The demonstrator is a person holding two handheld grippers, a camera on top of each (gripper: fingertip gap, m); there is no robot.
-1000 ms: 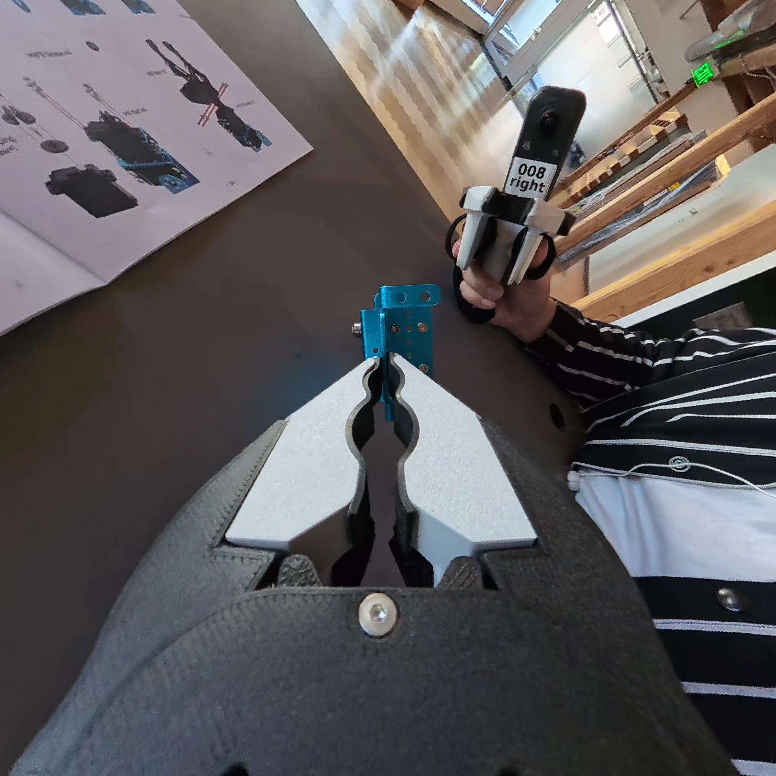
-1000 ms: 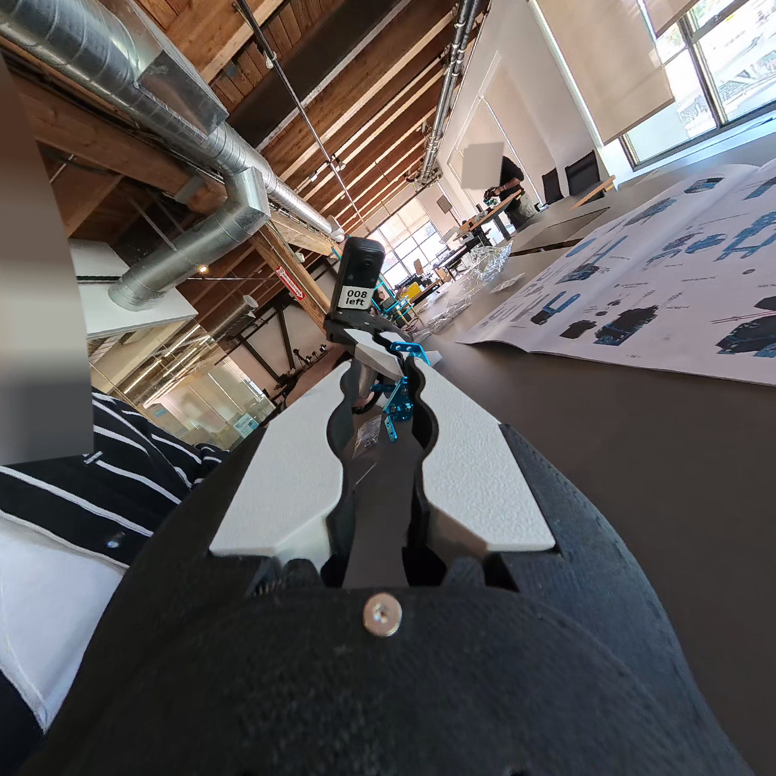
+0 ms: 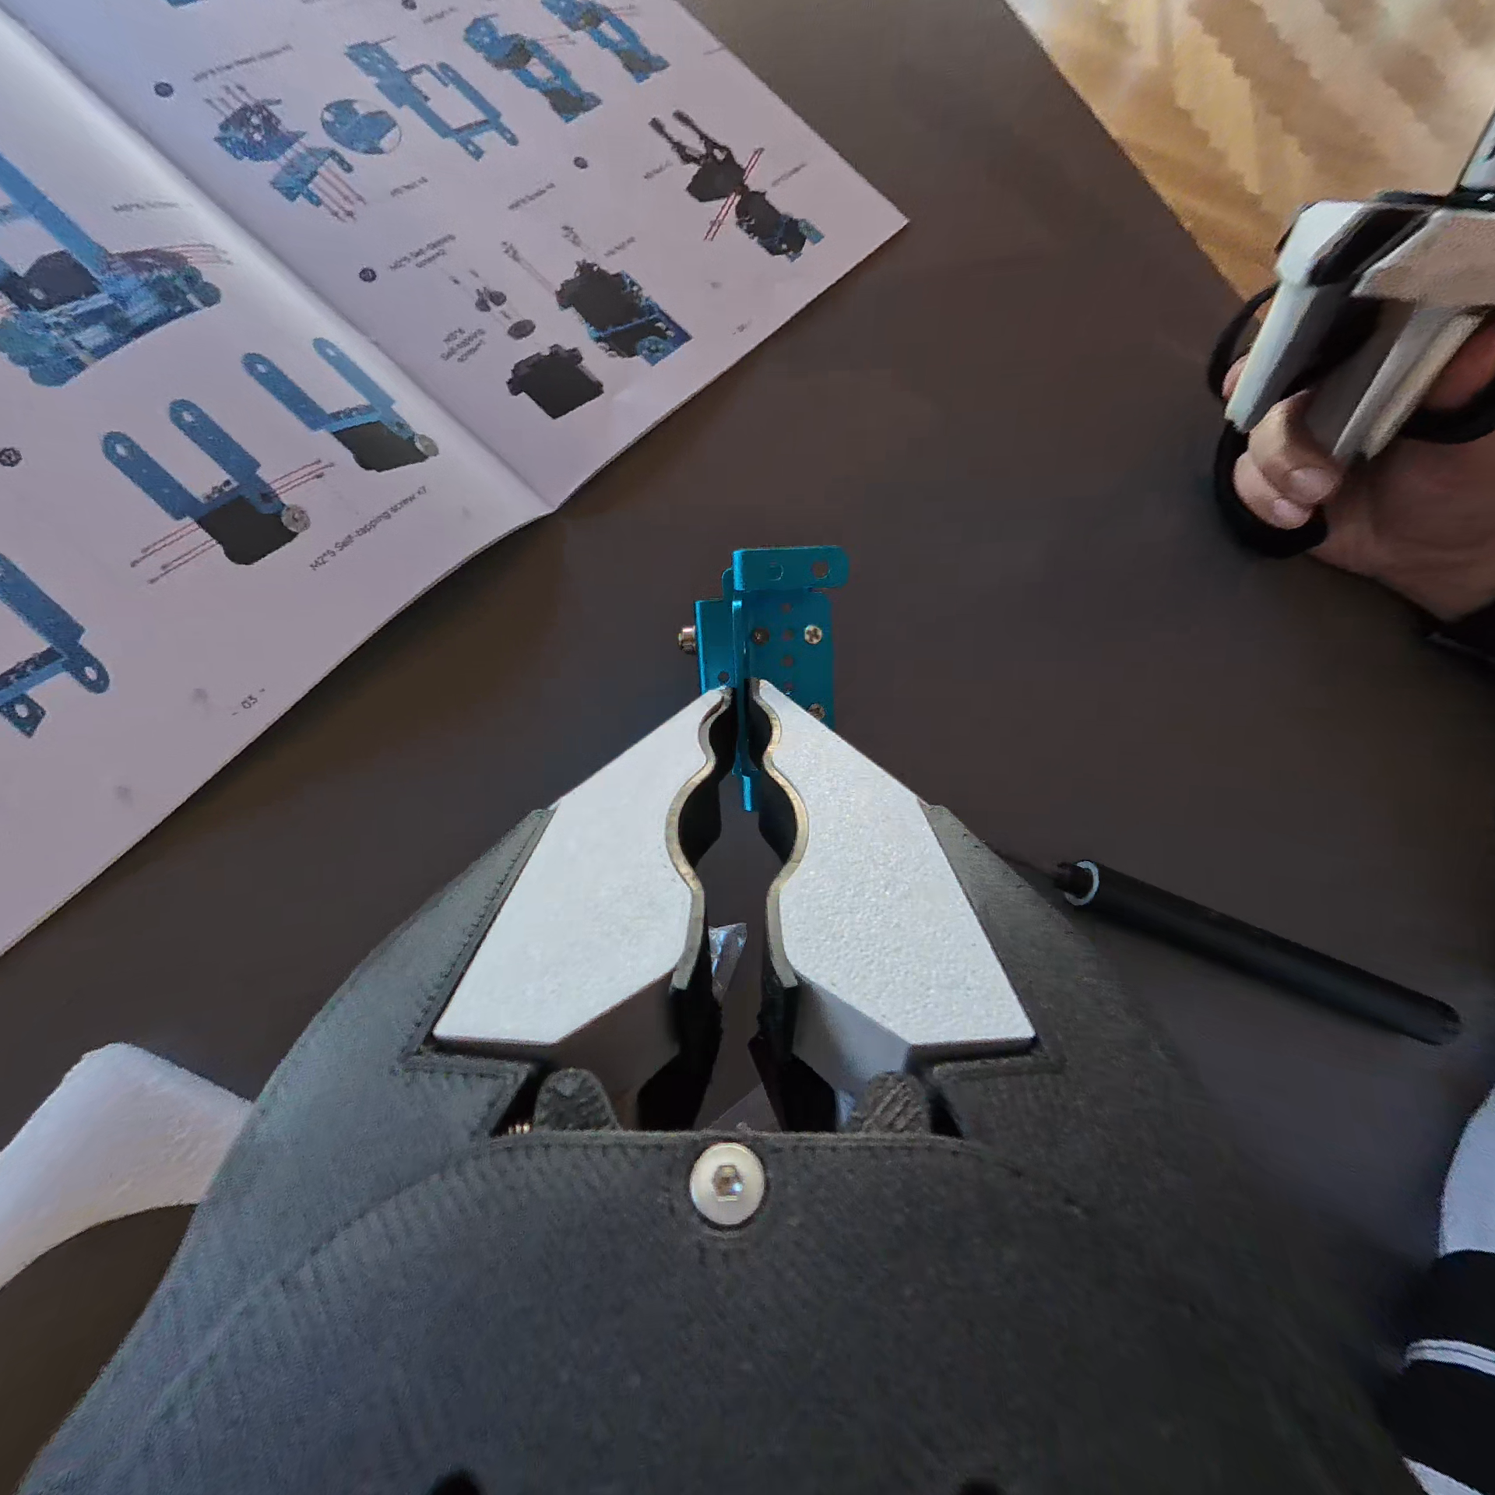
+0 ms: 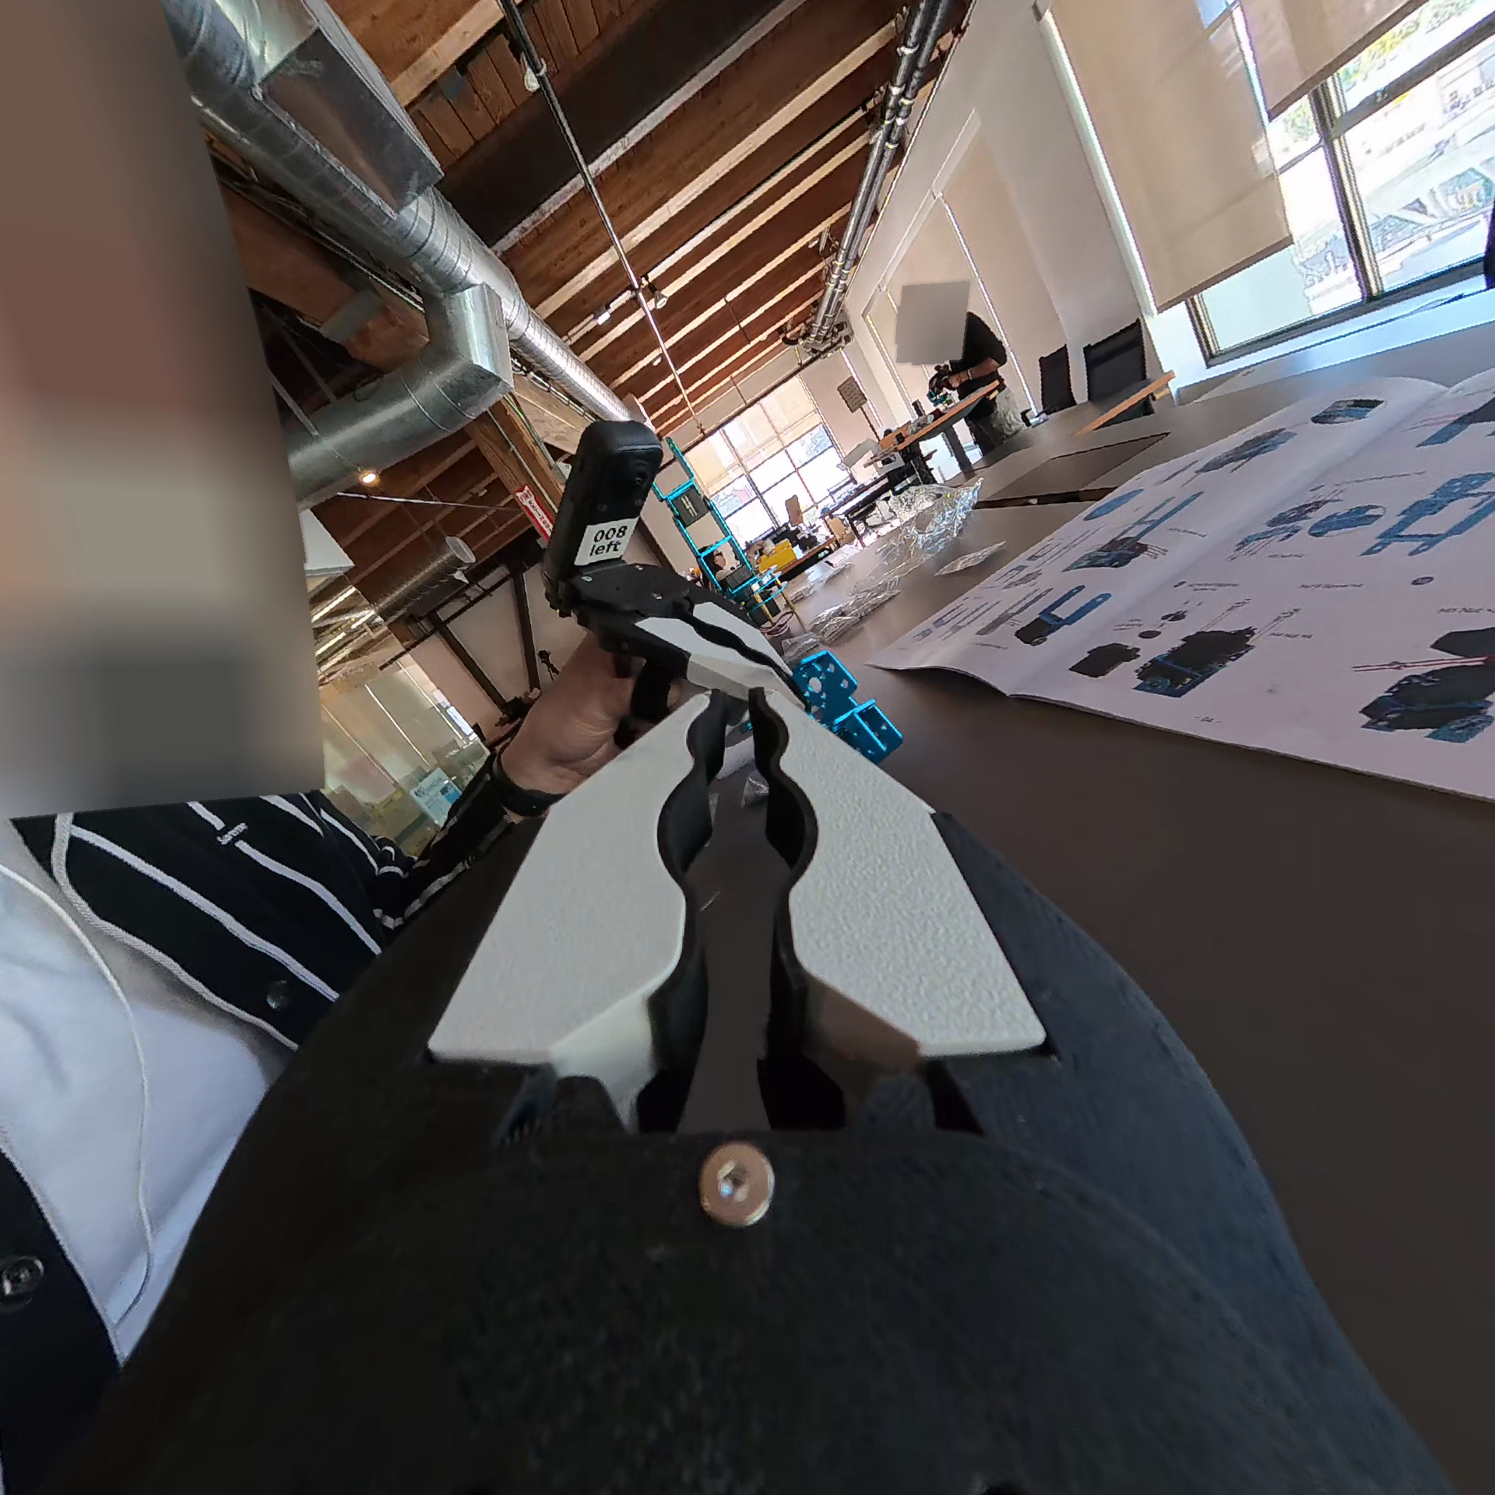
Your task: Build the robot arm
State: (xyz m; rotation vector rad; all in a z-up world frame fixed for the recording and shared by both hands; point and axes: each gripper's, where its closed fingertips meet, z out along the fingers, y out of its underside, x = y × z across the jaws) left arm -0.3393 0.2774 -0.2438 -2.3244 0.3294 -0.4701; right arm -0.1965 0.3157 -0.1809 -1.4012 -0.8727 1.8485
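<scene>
The left gripper (image 3: pixel 740 688) stays clenched on the blue metal bracket (image 3: pixel 768 627), now nearer the open instruction booklet (image 3: pixel 340 323) at ten o'clock. The right gripper (image 4: pixel 732 700) hangs empty at two o'clock, tips slightly parted; a black pen (image 3: pixel 1254 950) has appeared on the table (image 3: pixel 1011 526).

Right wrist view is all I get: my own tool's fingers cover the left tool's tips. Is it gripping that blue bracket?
Observer: Yes. The left wrist view shows the left tool shut on the blue metal bracket, pinching its thin edge.
Operator: Anything lying beside it that I miss?
Observer: A black rod lies on the dark table, to the tool's right.
Operator: And left?
Observer: A white foam piece, at the lower left edge.
</scene>
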